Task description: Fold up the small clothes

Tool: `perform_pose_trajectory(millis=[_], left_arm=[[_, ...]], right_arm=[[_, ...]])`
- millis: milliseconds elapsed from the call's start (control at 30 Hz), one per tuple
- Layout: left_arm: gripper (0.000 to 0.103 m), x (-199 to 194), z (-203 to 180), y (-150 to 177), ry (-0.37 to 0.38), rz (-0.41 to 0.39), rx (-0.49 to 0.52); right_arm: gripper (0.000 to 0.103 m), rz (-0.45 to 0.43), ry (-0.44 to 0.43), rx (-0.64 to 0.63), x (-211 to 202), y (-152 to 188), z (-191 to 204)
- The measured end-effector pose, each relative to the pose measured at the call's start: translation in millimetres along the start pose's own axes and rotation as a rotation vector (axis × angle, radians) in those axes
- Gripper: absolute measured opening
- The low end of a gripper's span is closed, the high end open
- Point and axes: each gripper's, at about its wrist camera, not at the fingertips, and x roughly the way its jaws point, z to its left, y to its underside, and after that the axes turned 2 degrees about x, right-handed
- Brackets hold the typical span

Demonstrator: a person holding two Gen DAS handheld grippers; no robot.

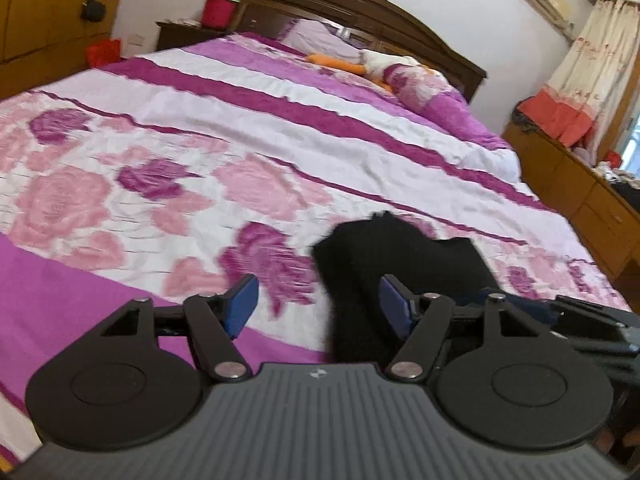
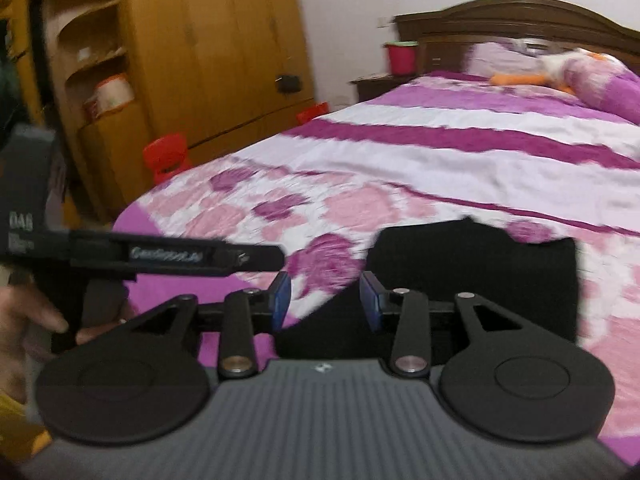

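Observation:
A black garment (image 1: pixel 400 248) lies flat on the floral bedspread (image 1: pixel 160 152) near the bed's front edge. My left gripper (image 1: pixel 319 304) hovers just above the garment's near left part. Its blue pads (image 1: pixel 244 304) stand wide apart and open, pressing on nothing. In the right wrist view the same black garment (image 2: pixel 480 280) spreads to the right. My right gripper (image 2: pixel 326 300) is open over its left edge, with a clear gap between the pads (image 2: pixel 370 300). The left gripper (image 2: pixel 276 258) shows side-on at the left, held by a hand (image 2: pixel 24 320).
The bed runs back to a dark wooden headboard (image 1: pixel 360 4), with pillows and an orange toy (image 1: pixel 336 62). A wooden wardrobe (image 2: pixel 208 52) and red stools (image 2: pixel 168 156) stand to the left of the bed. A low wooden cabinet (image 1: pixel 580 184) lines the right side.

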Motion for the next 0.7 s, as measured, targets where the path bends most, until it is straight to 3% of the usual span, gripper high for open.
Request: perform_pose_trajectory(millis=[167, 300, 433, 567, 700], left_arm=[[0.078, 26.2, -27.6, 4.9, 0.046, 0.053, 0.006], [0.081, 52.8, -42.8, 15.8, 0.029, 0.106, 0.031], [0.081, 76.3, -33.8, 27.2, 0.014, 0.173, -0.018], [0.082, 93.7, -19.8, 33.0, 0.086, 0.192, -0.117], [0.083, 108.7, -21.6, 31.3, 0.166, 0.214, -0.133]], right_arm=[[0.041, -0.035, 0.156, 0.103, -25.4, 7.3, -52.7], [0.053, -0.023, 0.222, 0.239, -28.7, 25.1, -94.1], [0.057, 0.023, 0.19, 0.379, -12.7, 43.6, -123.3], [0.067, 0.052, 0.107, 0.458, 4.7, 54.3, -137.1], [0.074, 0.067, 0.028, 0.51, 24.4, 57.9, -148.8]])
